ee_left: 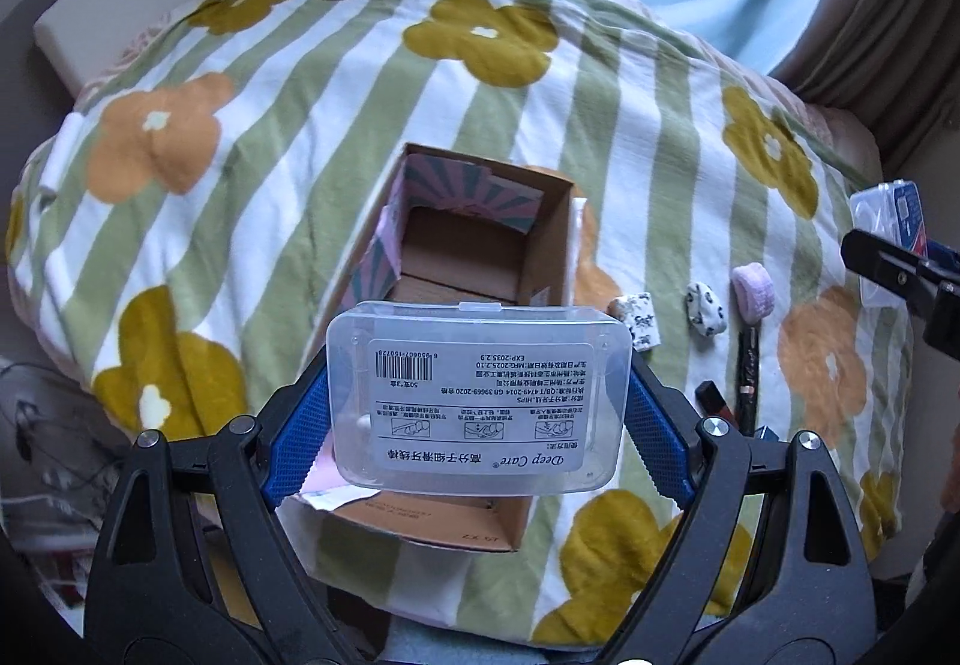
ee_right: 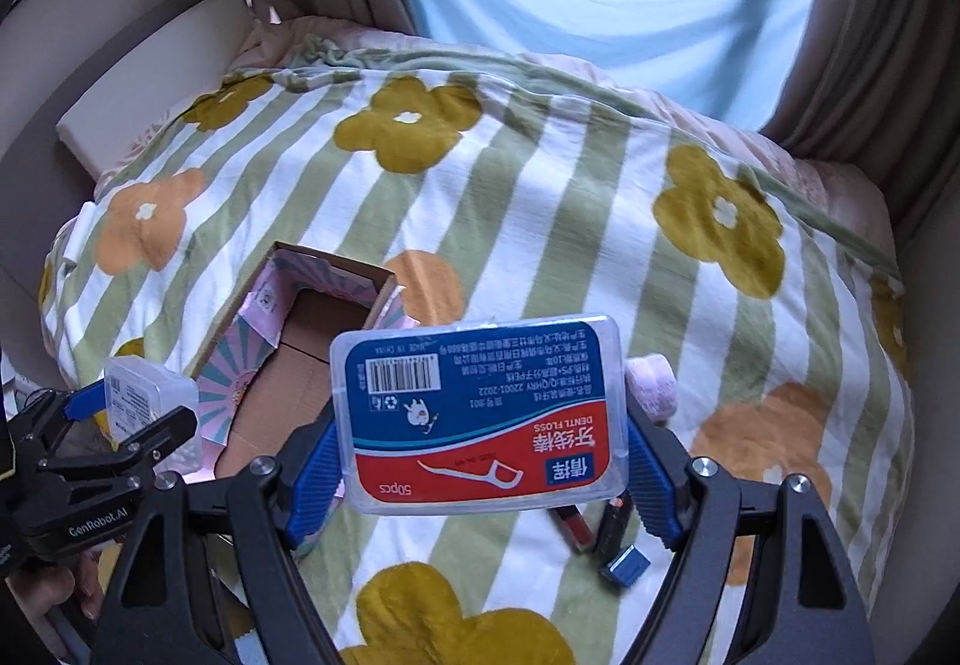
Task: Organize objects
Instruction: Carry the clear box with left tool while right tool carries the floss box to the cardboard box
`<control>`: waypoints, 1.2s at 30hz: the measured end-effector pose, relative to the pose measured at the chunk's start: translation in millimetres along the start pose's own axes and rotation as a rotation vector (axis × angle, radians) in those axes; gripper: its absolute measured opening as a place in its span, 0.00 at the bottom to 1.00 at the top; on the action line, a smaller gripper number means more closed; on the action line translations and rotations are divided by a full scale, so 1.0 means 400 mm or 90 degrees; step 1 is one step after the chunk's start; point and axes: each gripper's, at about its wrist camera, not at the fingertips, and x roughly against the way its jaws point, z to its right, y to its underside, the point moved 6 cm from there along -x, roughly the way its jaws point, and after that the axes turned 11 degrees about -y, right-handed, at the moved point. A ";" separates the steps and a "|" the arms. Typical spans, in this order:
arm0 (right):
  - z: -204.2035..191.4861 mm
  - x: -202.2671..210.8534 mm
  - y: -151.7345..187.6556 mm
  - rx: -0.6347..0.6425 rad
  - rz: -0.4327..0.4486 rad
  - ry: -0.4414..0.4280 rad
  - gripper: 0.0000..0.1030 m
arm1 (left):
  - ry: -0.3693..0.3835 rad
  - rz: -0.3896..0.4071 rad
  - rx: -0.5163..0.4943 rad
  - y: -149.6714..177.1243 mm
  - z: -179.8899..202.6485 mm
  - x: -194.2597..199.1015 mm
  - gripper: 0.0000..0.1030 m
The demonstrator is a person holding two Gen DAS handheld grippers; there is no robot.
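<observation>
My left gripper (ee_left: 477, 428) is shut on a clear plastic floss box with a white label (ee_left: 477, 395), its blue pads pressing both short sides. It hangs above the near end of an open cardboard box (ee_left: 555, 239) that lies on the bed. My right gripper (ee_right: 483, 431) is shut on a second floss box with a blue and red label (ee_right: 480, 413), just right of the cardboard box (ee_right: 312, 329). In the right wrist view the left gripper (ee_right: 129, 413) and its clear box (ee_right: 144, 395) show at the far left. The right gripper (ee_left: 882, 257) shows at the left wrist view's right edge.
The bed carries a green-striped flower blanket (ee_left: 336, 83). Right of the cardboard box lie two small patterned items (ee_left: 636, 317), a pink puff (ee_left: 753, 290), a black pencil (ee_left: 747, 365), a lipstick (ee_right: 570, 527) and a small blue piece (ee_right: 624, 566). Curtains and a window stand behind.
</observation>
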 end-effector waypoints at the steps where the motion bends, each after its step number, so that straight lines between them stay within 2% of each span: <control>1: -0.019 -0.017 -0.018 0.018 -0.005 -0.014 0.75 | -0.007 -0.007 0.014 0.007 -0.018 -0.008 0.84; 7: -0.147 -0.150 -0.095 0.137 -0.050 -0.085 0.75 | -0.047 -0.063 0.087 0.065 -0.096 -0.071 0.84; 13: -0.237 -0.309 -0.105 0.229 -0.128 -0.142 0.75 | -0.059 -0.120 0.136 0.106 -0.113 -0.162 0.84; 20: -0.305 -0.524 -0.062 0.330 -0.211 -0.165 0.75 | -0.074 -0.186 0.140 0.137 -0.084 -0.293 0.84; 28: -0.352 -0.733 0.011 0.426 -0.288 -0.184 0.75 | -0.077 -0.223 0.127 0.122 -0.033 -0.414 0.84; 32: -0.360 -0.795 0.040 0.444 -0.309 -0.193 0.75 | -0.070 -0.224 0.129 0.122 -0.002 -0.453 0.84; 36: -0.363 -0.815 0.052 0.470 -0.321 -0.200 0.75 | -0.068 -0.231 0.116 0.133 0.016 -0.475 0.84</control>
